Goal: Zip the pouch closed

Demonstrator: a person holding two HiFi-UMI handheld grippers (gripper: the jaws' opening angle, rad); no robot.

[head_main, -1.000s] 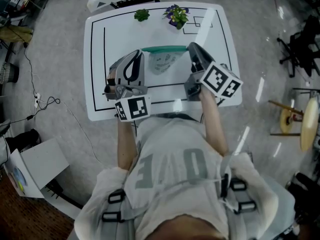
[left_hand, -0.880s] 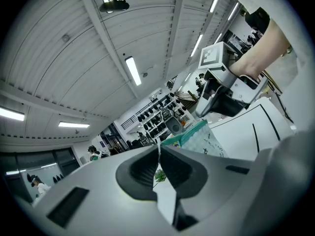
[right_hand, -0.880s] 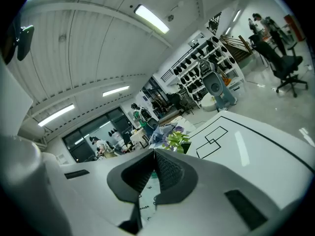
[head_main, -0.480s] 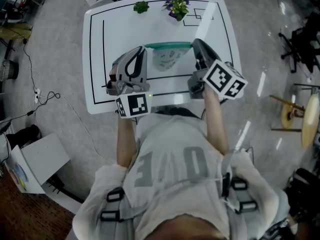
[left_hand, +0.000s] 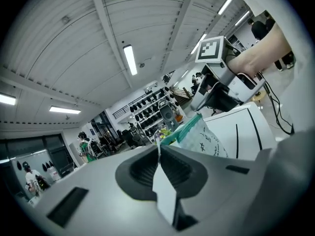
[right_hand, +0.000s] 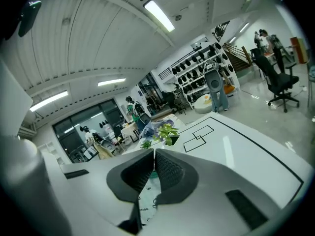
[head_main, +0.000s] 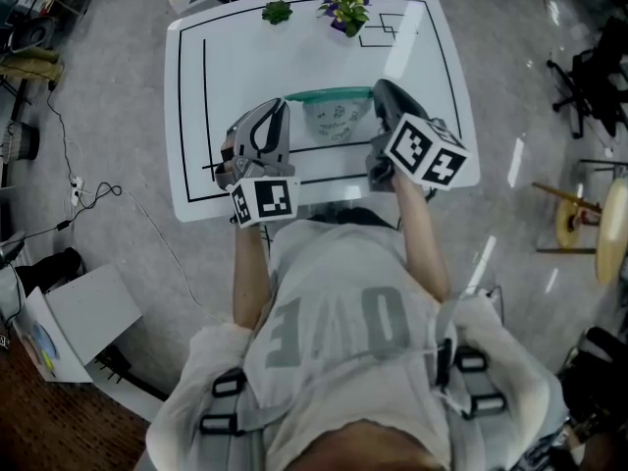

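A white patterned pouch (head_main: 338, 119) with a green zip strip (head_main: 329, 94) along its top hangs stretched between my two grippers over the white table (head_main: 228, 52). My left gripper (head_main: 285, 103) is shut on the strip's left end. In the left gripper view a thin white tab is pinched between the pads (left_hand: 158, 144), with the pouch (left_hand: 204, 136) just beyond. My right gripper (head_main: 377, 88) is shut on the strip's right end. In the right gripper view its pads (right_hand: 153, 154) meet, and the pouch fabric (right_hand: 146, 200) shows below them. What exactly each pad grips is hidden.
Two small potted plants stand at the table's far edge, a green one (head_main: 277, 12) and a purple-flowered one (head_main: 345, 10). Black lines mark out the tabletop. A cable (head_main: 93, 199) and a box (head_main: 83, 317) lie on the floor at left, and chairs stand at right.
Both grippers have sunk a little and come slightly toward the person, the pouch still stretched between them. The right gripper has rolled somewhat.
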